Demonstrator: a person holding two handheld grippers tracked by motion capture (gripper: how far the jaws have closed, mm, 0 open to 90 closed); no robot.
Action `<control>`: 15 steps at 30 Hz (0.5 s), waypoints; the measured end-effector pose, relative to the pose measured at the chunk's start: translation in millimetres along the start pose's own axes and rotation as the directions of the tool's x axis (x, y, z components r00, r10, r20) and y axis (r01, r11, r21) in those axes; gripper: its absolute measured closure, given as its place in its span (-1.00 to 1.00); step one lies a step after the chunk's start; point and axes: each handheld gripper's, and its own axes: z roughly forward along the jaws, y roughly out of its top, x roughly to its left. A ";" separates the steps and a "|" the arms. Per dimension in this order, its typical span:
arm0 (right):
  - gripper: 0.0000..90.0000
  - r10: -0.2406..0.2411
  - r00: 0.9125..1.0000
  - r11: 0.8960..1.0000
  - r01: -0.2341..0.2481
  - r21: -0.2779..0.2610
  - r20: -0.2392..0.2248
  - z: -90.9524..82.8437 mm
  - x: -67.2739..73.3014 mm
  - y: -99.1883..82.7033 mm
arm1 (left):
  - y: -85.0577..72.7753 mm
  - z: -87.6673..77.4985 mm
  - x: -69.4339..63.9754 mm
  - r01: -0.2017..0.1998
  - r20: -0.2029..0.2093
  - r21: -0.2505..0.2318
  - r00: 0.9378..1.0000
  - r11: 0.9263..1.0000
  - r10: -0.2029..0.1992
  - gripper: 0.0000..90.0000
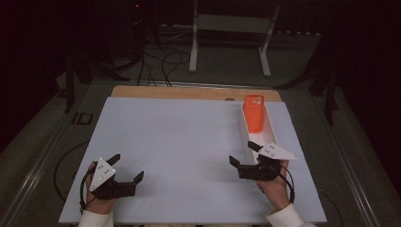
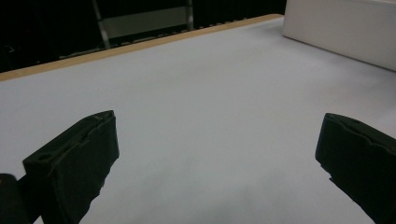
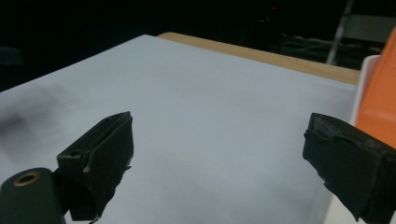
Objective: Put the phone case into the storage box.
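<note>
An orange phone-case-like object (image 1: 254, 113) leans in a narrow white tray (image 1: 270, 135) at the right side of the table; its orange edge (image 3: 380, 98) rises above the tray rim (image 3: 365, 70) in the right gripper view. My right gripper (image 1: 244, 154) stands open at the tray's near end, nothing between its jaws. My left gripper (image 1: 126, 167) is open too, low at the front left over bare white surface. In the left gripper view the jaws spread wide over the table, with the tray's white wall (image 2: 345, 28) at the far right.
The white tabletop (image 1: 179, 142) has a wooden strip (image 1: 189, 92) along its far edge. Beyond it stand a white metal frame (image 1: 231, 28) and cables (image 1: 165, 61) on the floor. Dark surroundings lie on both sides.
</note>
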 end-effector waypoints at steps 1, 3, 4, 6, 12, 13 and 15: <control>-0.81 -0.010 1.000 1.000 0.010 -0.008 -0.006 -0.7 2.3 -3.0 | 0.1 -0.1 0.0 0.001 0.000 -0.002 1.000 1.000 -0.001 -1.00; -0.81 -0.016 1.000 1.000 0.016 -0.012 -0.006 -1.0 3.5 -4.6 | 0.1 -0.1 0.0 0.001 0.000 -0.002 1.000 1.000 -0.001 -1.00; -0.81 -0.021 1.000 1.000 0.021 -0.023 -0.017 -1.7 6.4 -9.5 | 0.3 -0.4 0.0 0.001 0.001 -0.006 1.000 1.000 -0.001 -1.00; -0.81 -0.022 1.000 0.999 0.021 -0.032 -0.020 -2.3 8.1 -14.0 | 0.3 -0.6 -0.1 0.002 0.002 -0.007 1.000 1.000 -0.002 -1.00; -0.81 -0.035 0.998 0.999 0.033 -0.030 -0.058 -0.4 13.7 -27.4 | 0.4 -0.6 -0.4 0.002 0.007 -0.010 1.000 1.000 -0.002 -1.00; -0.81 -0.035 0.997 0.999 0.033 -0.033 -0.064 0.0 15.0 -29.3 | 0.4 -0.6 -0.5 0.001 0.008 -0.009 1.000 1.000 -0.001 -1.00; -0.81 -0.043 0.997 0.999 0.040 -0.031 -0.071 0.8 17.0 -32.2 | 0.3 -0.6 -0.7 -0.002 0.011 -0.009 1.000 1.000 0.002 -1.00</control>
